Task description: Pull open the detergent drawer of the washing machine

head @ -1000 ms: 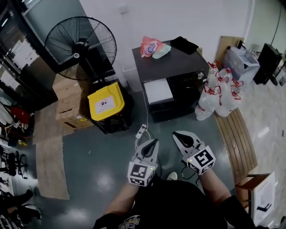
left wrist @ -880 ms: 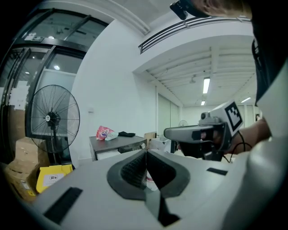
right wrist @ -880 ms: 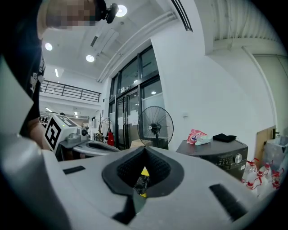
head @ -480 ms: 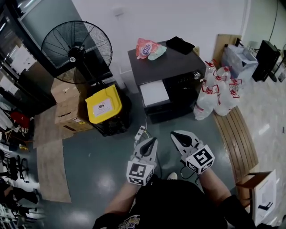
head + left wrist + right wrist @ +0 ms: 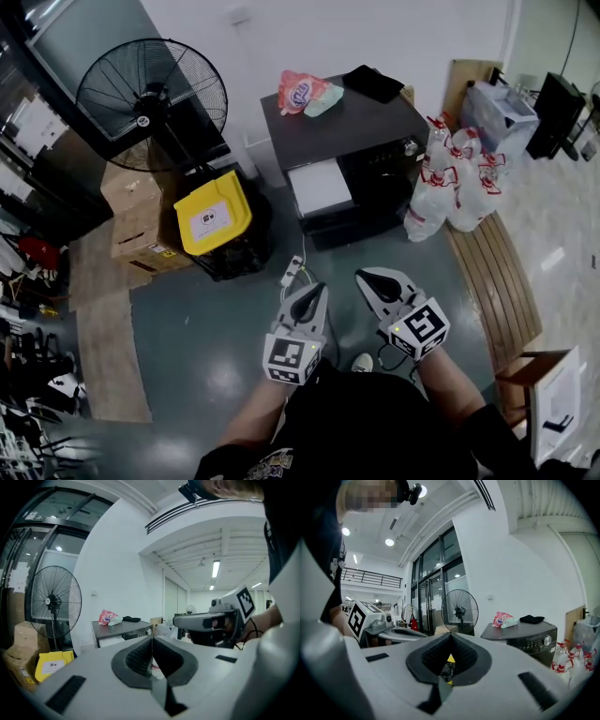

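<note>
The dark grey washing machine (image 5: 361, 127) stands against the far wall, with its white detergent drawer front (image 5: 320, 187) at the upper left of its face. It also shows in the left gripper view (image 5: 123, 629) and the right gripper view (image 5: 526, 636). My left gripper (image 5: 313, 294) and right gripper (image 5: 369, 278) hover side by side over the floor, well short of the machine. Both point toward it. The left gripper's (image 5: 151, 641) jaws are pressed together with nothing between them. The right gripper's (image 5: 450, 639) jaws are likewise shut and empty.
A pink bag (image 5: 298, 93) and a black item (image 5: 372, 82) lie on the machine's top. A big standing fan (image 5: 150, 97), a yellow-lidded bin (image 5: 214, 215) and cardboard boxes (image 5: 139, 227) are at the left. White plastic bags (image 5: 452, 185) and a wooden bench (image 5: 495, 278) are at the right. A power strip (image 5: 292, 273) lies on the floor.
The head view has drifted, so the machine and fan sit slightly further left and higher. Both grippers hold their place, still shut.
</note>
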`<state>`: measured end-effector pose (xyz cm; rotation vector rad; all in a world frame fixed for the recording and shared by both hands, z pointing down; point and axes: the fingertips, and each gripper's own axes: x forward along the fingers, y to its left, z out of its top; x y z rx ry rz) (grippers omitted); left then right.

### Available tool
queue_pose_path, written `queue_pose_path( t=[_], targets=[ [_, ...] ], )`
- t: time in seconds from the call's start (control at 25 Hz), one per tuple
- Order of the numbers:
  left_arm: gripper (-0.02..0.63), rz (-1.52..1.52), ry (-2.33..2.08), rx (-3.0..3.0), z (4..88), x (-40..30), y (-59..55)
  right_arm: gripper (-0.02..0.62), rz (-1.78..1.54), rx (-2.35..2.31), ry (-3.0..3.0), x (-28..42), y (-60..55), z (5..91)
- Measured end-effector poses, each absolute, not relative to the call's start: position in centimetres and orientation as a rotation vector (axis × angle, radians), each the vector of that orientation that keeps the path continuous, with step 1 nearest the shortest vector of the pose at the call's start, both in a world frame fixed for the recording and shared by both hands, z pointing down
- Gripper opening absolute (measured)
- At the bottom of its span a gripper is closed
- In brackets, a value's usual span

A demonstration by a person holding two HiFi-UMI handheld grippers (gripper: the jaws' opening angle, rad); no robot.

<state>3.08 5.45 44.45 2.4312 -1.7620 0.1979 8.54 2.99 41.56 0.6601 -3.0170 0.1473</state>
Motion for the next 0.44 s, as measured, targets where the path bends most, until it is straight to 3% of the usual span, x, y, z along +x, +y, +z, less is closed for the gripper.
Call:
queue_pose_path(
  t=[0.44],
  targets=[
    [0.008,0.195,-1.768,2.433,44.22,2.43,5.2,0.003,0.142,0.657,-3.019,7.96,2.64,41.62]
  ],
)
